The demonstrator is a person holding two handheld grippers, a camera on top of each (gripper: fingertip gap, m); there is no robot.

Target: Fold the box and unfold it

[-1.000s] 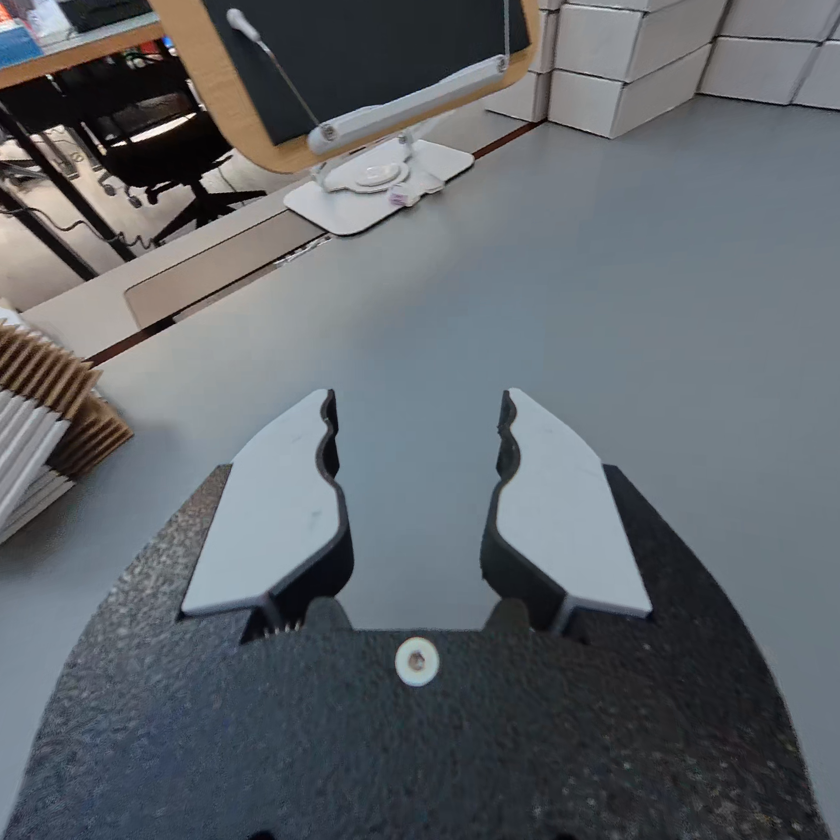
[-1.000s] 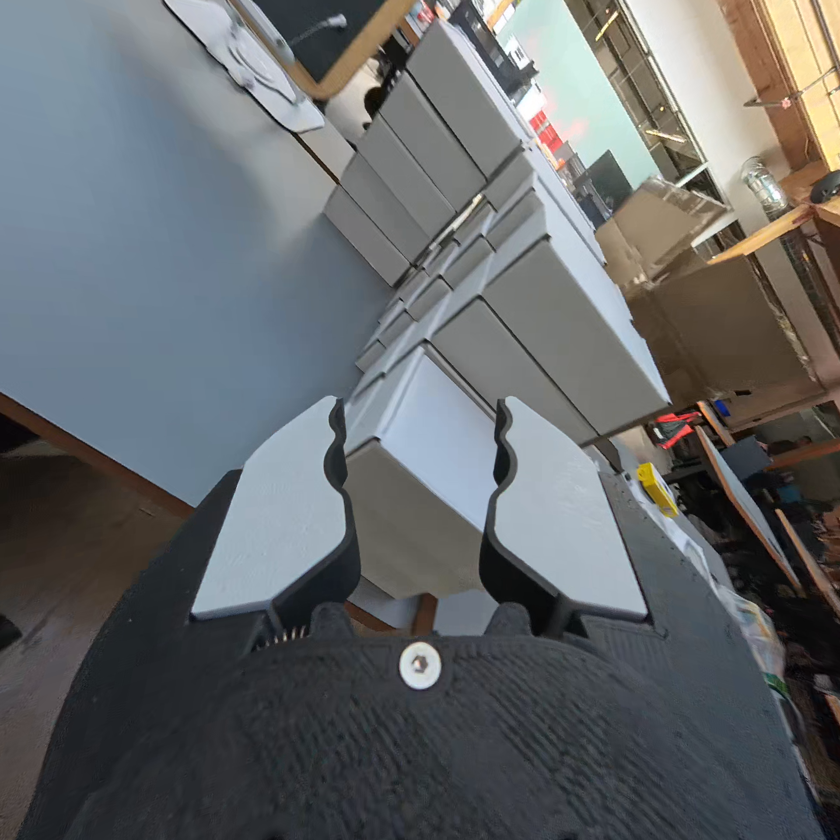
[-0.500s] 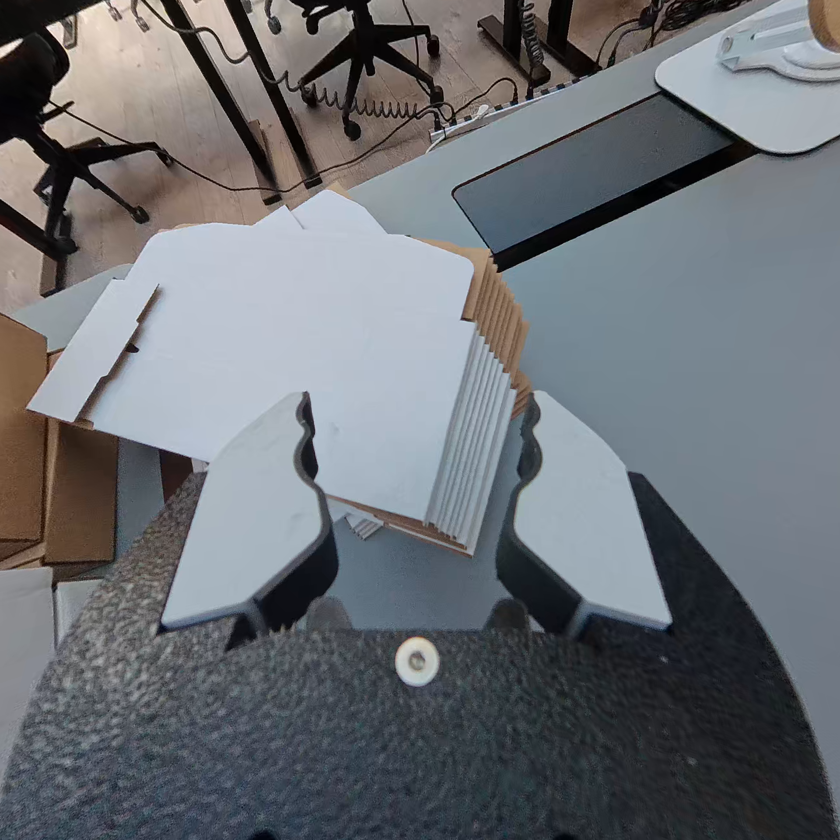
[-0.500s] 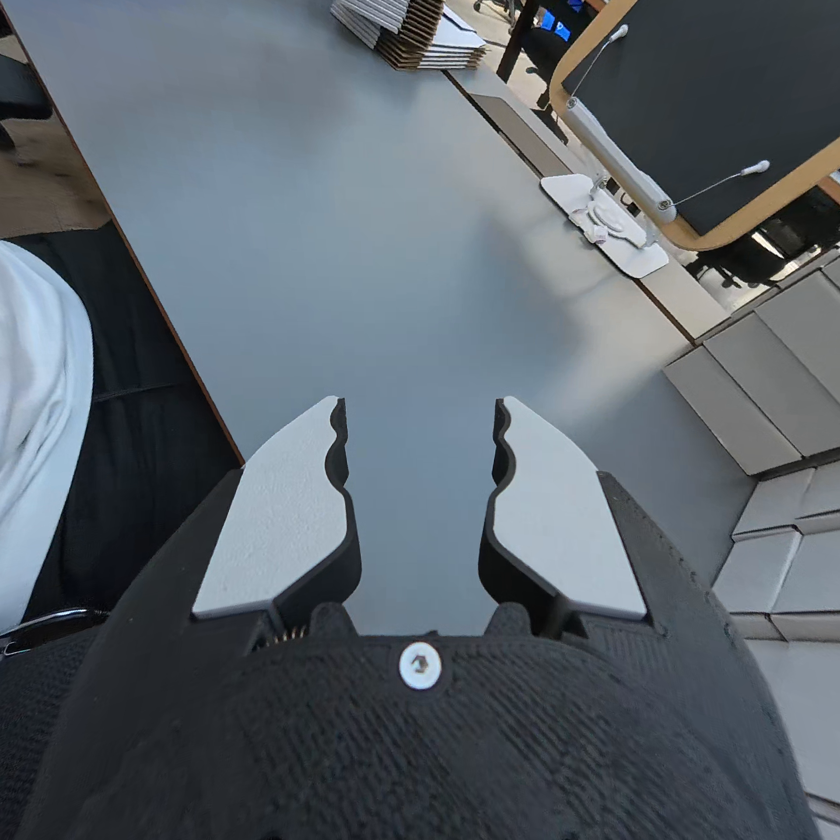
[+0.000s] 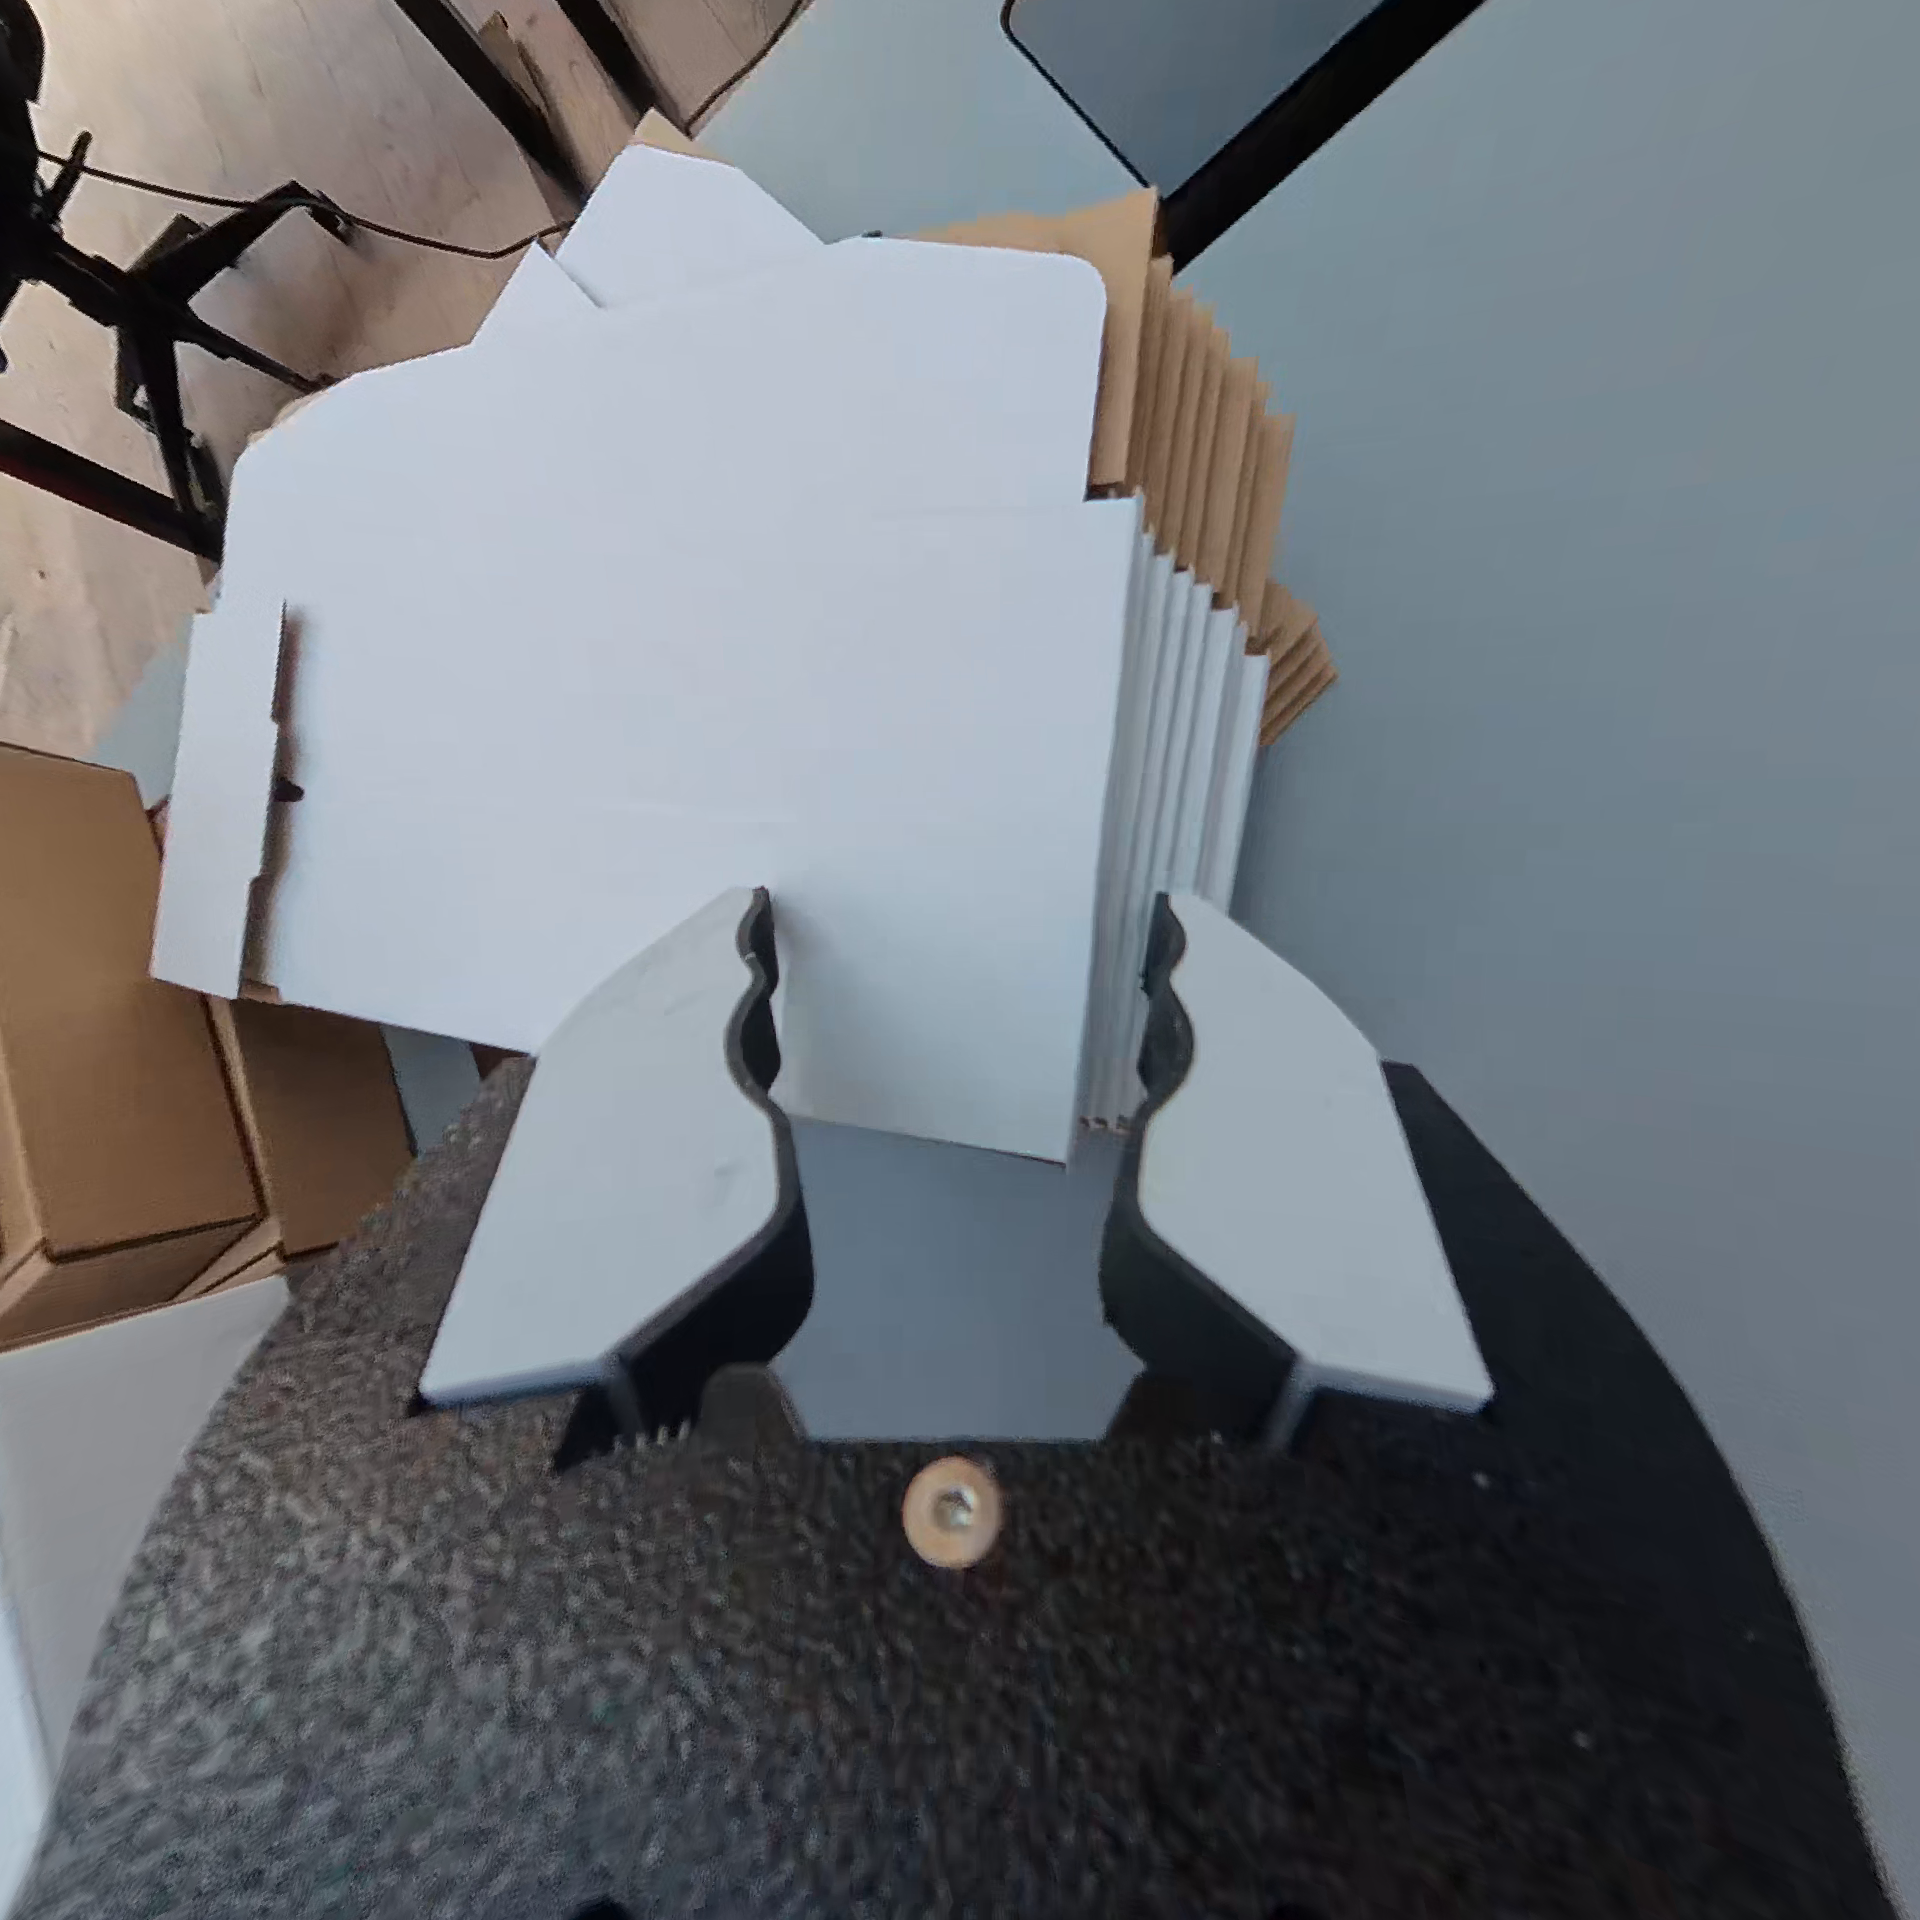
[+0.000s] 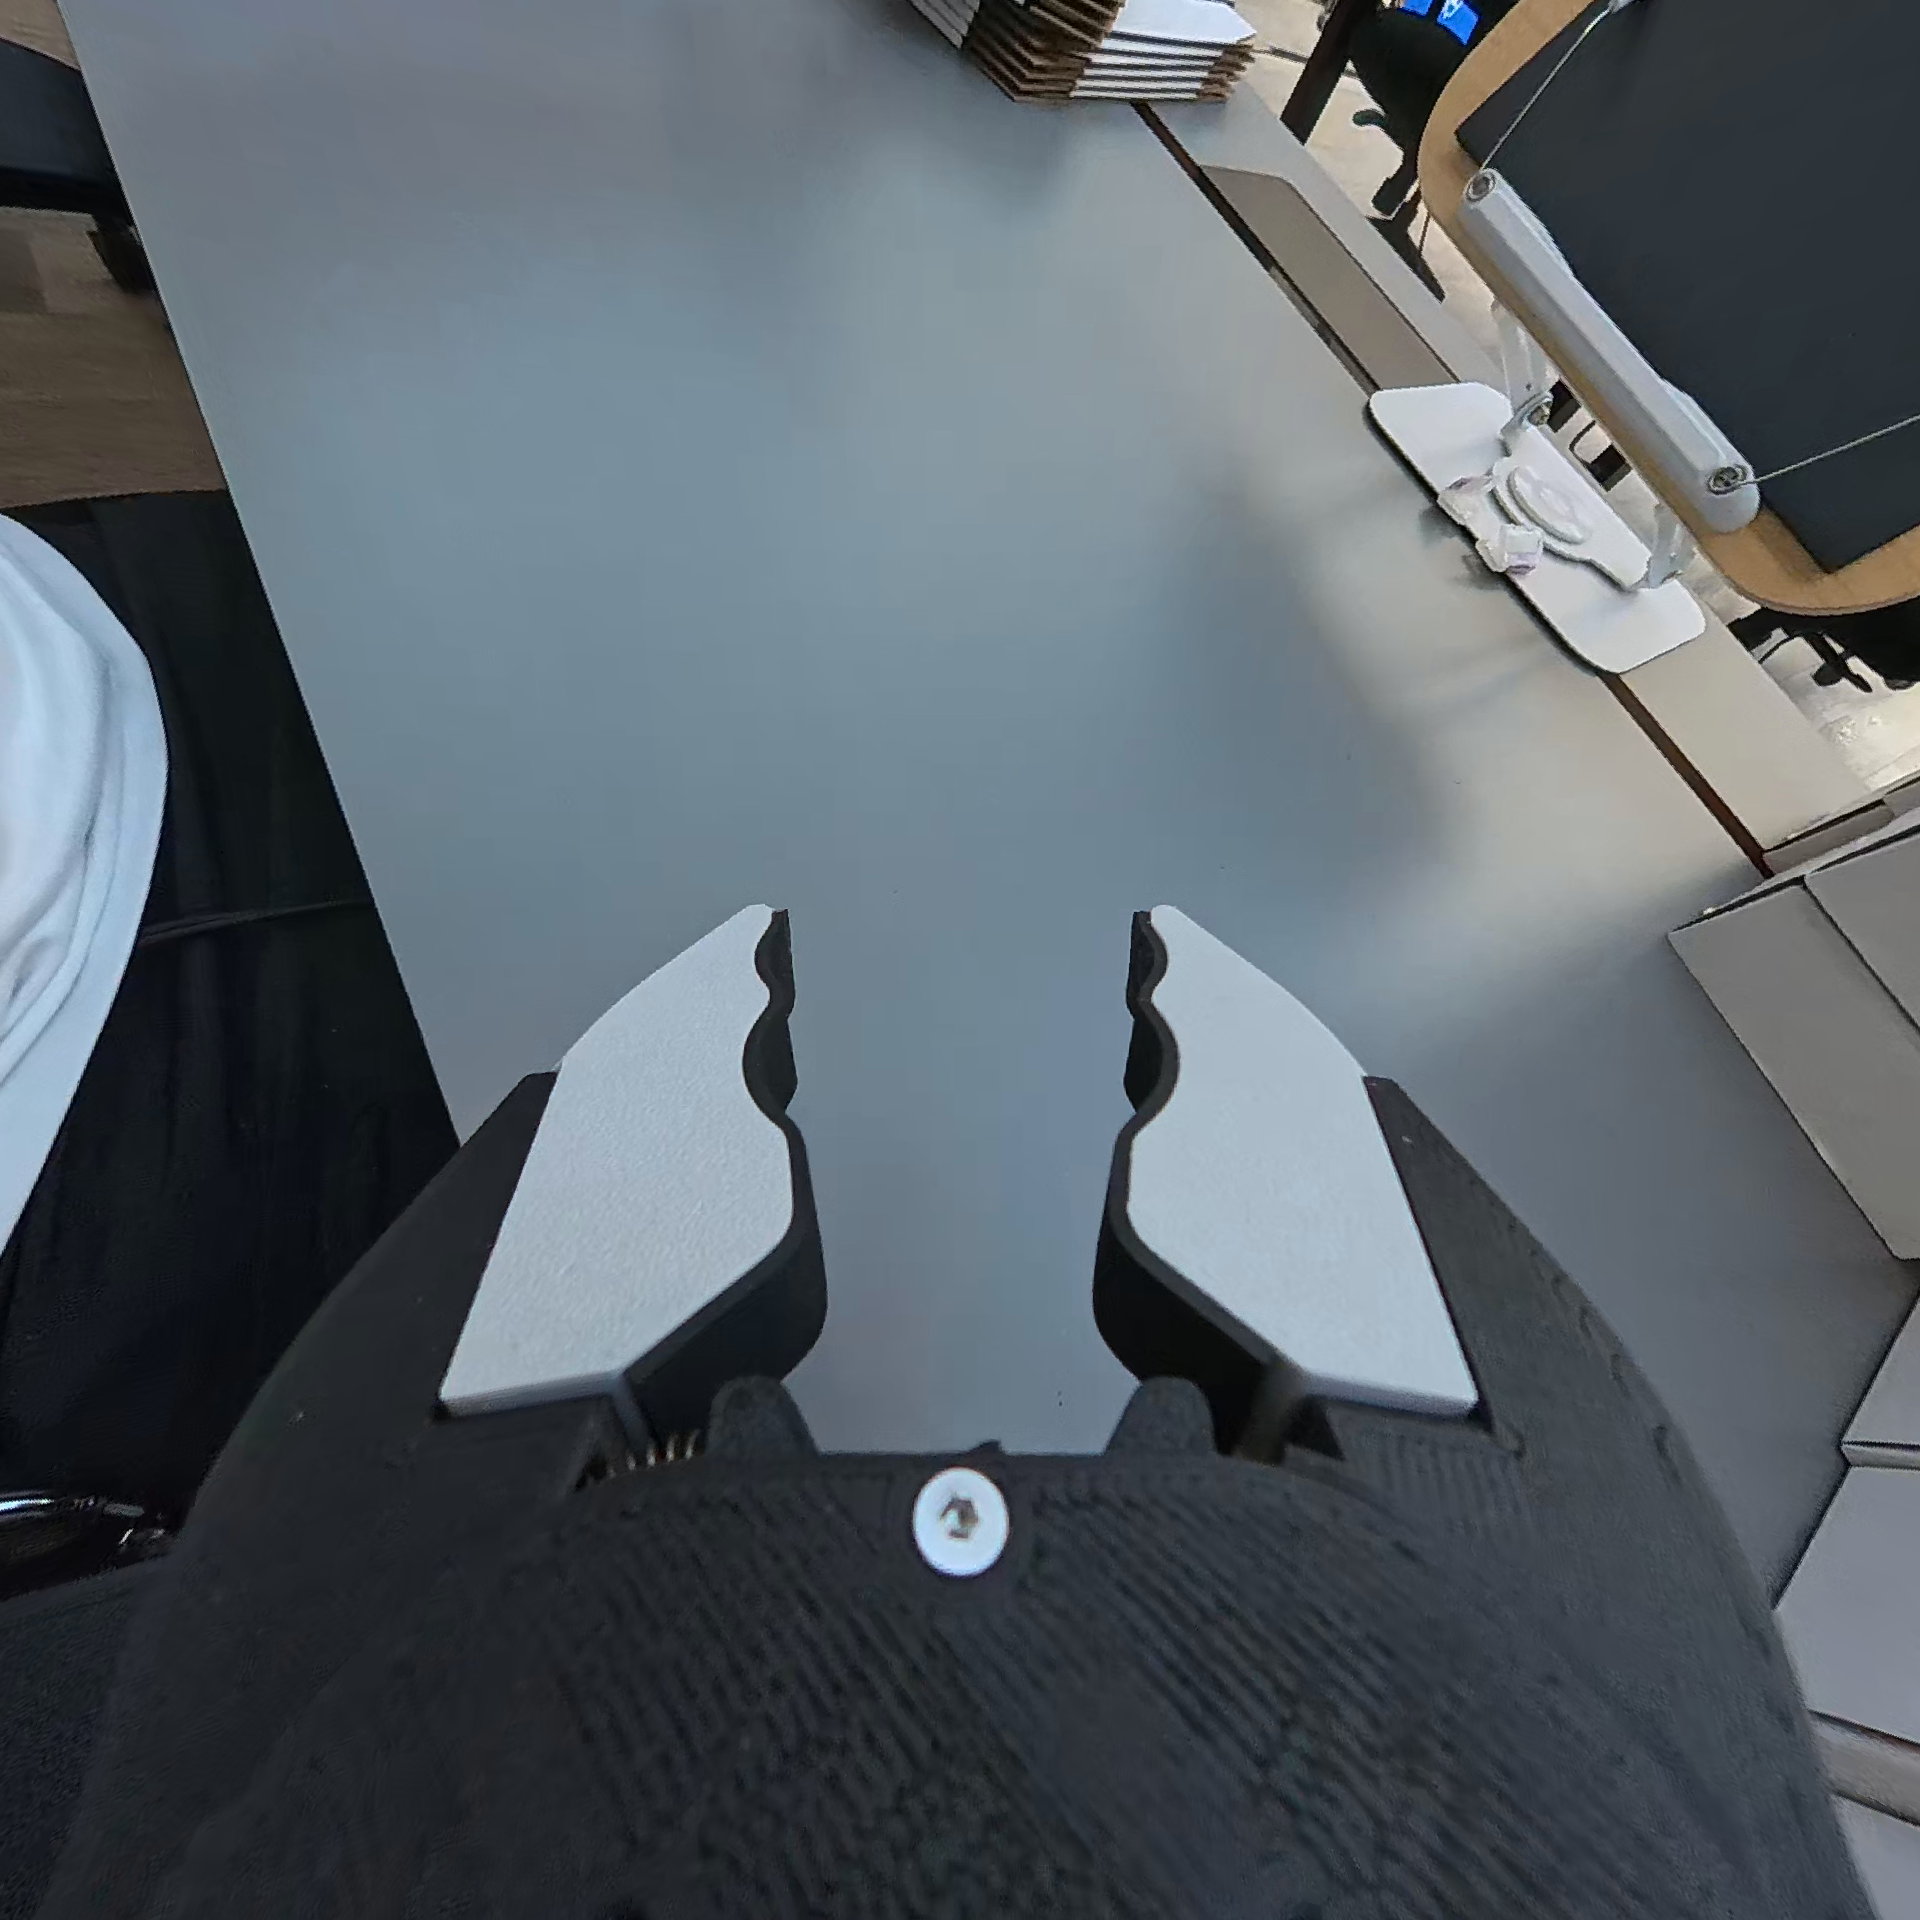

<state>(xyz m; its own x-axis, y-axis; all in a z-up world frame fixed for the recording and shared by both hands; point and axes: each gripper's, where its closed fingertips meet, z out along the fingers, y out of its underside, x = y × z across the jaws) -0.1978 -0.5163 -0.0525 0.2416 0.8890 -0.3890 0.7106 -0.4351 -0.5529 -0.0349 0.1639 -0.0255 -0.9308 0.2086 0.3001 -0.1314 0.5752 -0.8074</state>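
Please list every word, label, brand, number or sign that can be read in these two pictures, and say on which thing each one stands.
None can be read in either view.
The flat box blanks, the brown cartons, the folded grey boxes, the table and both tongs, left and right, show no print.
The small tags on the white stand base are too small to read.

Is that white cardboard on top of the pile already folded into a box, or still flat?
Flat. The top white sheet lies spread on the stack, flaps out, no walls raised.
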